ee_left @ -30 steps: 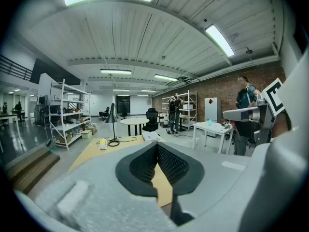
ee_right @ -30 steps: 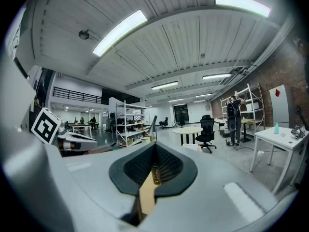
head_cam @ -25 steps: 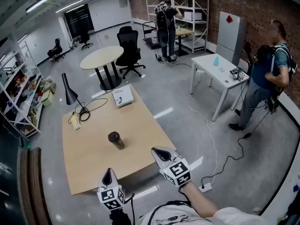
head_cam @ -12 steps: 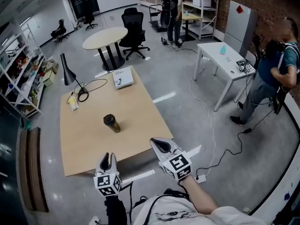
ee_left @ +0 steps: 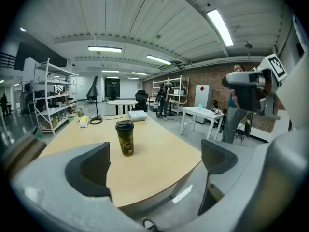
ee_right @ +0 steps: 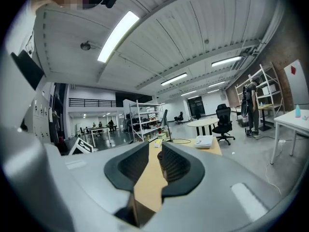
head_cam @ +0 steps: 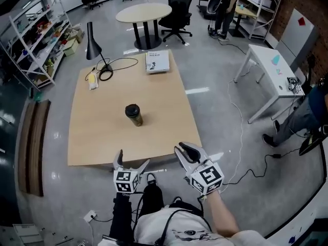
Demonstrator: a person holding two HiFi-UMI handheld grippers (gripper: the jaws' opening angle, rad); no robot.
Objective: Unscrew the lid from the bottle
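A dark bottle point(head_cam: 134, 115) with a black lid stands upright near the middle of the wooden table point(head_cam: 97, 137). In the left gripper view the bottle point(ee_left: 125, 138) is straight ahead, well beyond the jaws. My left gripper point(head_cam: 132, 161) hangs short of the table's near edge; its jaws have just been opening and now stand wide with nothing between them. My right gripper point(head_cam: 184, 150) is to its right, off the table's near corner. Its jaws have just been opening to a narrow gap, with nothing in it. Through that gap the bottle point(ee_right: 160, 157) peeks, far off.
At the table's far end are a black desk lamp point(head_cam: 93, 35) with its cable, a yellow item point(head_cam: 93, 80) and a book point(head_cam: 157, 61). Beyond stand a round table point(head_cam: 143, 13) and an office chair point(head_cam: 177, 14). A white table point(head_cam: 271, 70) and a person point(head_cam: 307, 118) are at right; shelves point(head_cam: 31, 35) at left.
The left gripper's jaws went from shut to wide open and it sank lower. The right gripper's jaws parted slightly. The head view swung, so table and bottle now sit higher in the frame.
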